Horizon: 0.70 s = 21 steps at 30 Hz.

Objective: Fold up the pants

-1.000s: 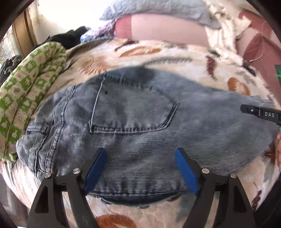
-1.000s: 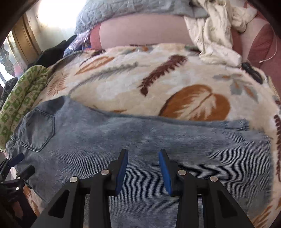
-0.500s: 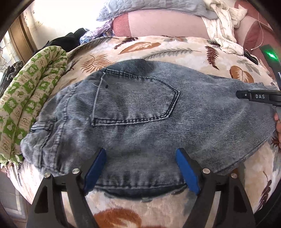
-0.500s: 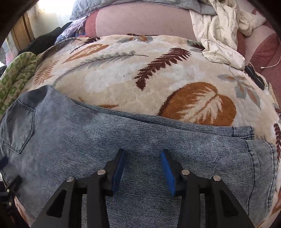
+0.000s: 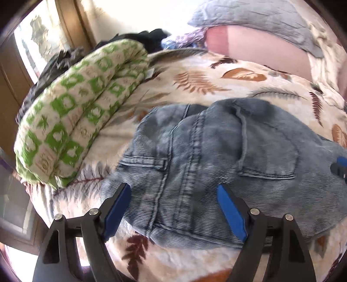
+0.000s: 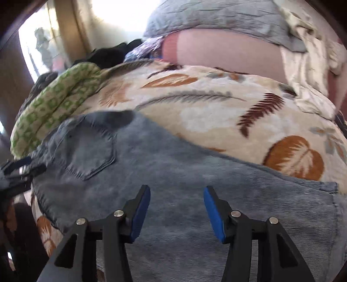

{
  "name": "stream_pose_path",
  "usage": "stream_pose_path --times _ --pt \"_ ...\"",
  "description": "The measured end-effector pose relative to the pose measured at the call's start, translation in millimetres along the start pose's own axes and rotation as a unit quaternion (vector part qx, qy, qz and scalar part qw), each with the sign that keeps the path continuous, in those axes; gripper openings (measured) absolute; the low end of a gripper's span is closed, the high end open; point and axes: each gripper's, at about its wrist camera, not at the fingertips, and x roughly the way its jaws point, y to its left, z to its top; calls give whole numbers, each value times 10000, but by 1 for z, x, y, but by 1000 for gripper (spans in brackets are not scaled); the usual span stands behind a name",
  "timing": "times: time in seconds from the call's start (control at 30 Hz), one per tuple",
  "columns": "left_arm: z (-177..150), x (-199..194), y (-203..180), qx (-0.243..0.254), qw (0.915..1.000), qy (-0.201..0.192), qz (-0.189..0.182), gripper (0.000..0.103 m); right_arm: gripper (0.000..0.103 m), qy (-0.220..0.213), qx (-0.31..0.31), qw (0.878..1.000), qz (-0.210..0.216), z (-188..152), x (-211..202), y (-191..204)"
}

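pants: grey-blue washed denim pants lying flat on the bed, seat side up, back pocket showing; appears already doubled leg over leg, judging by the two hems stacked at 3 o'clock in right view
pants location: on leaf-print blanket near the bed's front edge; waist end toward 9 o'clock, legs run off toward 3 o'clock
left gripper: left gripper wide open, nothing held; hovering over the waistband/seat seam area, blue pads either side of the centre seam; contact with cloth can't be told
right gripper: right gripper jaws opening, nothing between them; over the thigh section of the pants, pads don't seem to pinch any cloth
neighbours: green-patterned rolled quilt just beside the waist end at 10 o'clock; grey pillow and cream cloth at 12–2 o'clock, well apart
step (judgement): looks like repositioning between folds, both grippers free
risk 1: pinching only the top layer, so the under leg stays behind and the fold skews
risk 2: waist end is bunched and humped near the seam; folding over it would leave a lumpy stack
risk 3: pants sit near the bed edge at 6 o'clock; a drag toward the person could slide them off
risk 4: plush blanket may snag in the pads and lift with the denim
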Motion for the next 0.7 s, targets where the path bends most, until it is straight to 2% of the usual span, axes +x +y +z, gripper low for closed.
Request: stream_pose_path --times 0.07,0.13,0.23,0.33,0.4,0.5,0.6,0.7 --pt "-6 12 1 -10 9999 106 -71 87 55 189 -140 9997 -51 -4 10 8" --pt "-6 20 5 -145 9998 99 -102 99 55 359 -141 9992 -130 -9 21 9" --pt "-5 25 18 -457 9983 184 -321 102 56 393 -24 9992 -86 -6 16 7" --pt "-4 11 14 -416 9989 -56 -219 101 56 203 208 9994 178 11 5 2" --pt "-7 -6 3 -248 9985 -278 -403 101 56 32 314 9988 386 33 3 3" --pt "-6 -26 -17 110 9961 -536 -697 101 56 -58 69 9995 309 66 15 15" --pt "-10 -34 -42 516 9917 -589 -1019 101 56 -9 -126 9994 313 94 36 24" --pt "-14 -26 -60 845 9895 -525 -1050 101 56 100 -345 9989 309 112 58 35"
